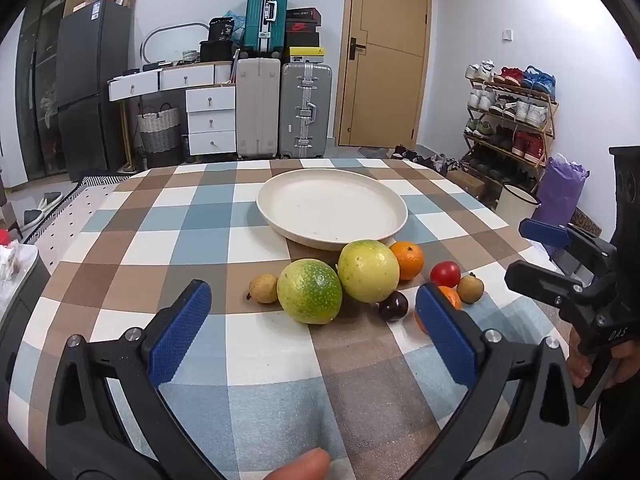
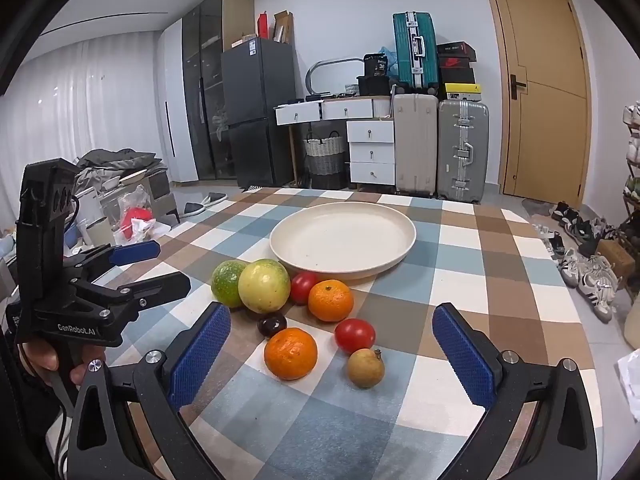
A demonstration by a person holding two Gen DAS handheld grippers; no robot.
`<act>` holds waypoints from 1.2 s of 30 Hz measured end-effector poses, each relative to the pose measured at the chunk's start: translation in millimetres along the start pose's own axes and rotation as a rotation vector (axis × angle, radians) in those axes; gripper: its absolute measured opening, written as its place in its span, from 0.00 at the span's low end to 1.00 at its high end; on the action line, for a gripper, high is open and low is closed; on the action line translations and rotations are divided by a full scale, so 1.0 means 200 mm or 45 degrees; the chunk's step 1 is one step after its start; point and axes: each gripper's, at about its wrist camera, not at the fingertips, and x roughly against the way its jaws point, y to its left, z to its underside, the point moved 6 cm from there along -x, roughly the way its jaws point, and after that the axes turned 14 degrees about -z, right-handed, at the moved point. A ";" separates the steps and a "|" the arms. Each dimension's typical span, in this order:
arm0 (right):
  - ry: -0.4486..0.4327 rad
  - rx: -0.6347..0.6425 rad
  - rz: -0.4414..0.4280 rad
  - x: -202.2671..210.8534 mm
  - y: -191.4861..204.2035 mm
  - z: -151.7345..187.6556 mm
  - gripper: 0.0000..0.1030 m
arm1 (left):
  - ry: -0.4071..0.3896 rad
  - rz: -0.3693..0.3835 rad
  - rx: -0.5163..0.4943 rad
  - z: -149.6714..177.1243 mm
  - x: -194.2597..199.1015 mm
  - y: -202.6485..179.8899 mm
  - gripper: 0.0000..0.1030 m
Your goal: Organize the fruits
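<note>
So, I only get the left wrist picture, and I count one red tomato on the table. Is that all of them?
Observer: No. The right wrist view shows a second tomato, tucked between the big yellow fruit and the far orange.
Operator: And that orange sliver behind the blue pad?
Observer: That is a whole orange, lying just in front of the small dark fruit.
Operator: Are the other tongs holding anything?
Observer: No. The right tongs are open above the table, gripping nothing.
</note>
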 end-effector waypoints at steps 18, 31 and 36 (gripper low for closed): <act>0.024 -0.062 0.003 -0.05 -0.05 0.00 1.00 | 0.000 0.000 0.001 0.00 0.00 0.00 0.99; -0.013 -0.097 -0.016 -0.05 -0.06 -0.01 1.00 | -0.006 0.002 -0.002 0.00 0.01 0.00 0.99; 0.055 -0.065 0.001 -0.07 -0.04 0.01 1.00 | -0.006 0.002 -0.001 0.00 0.01 0.00 0.99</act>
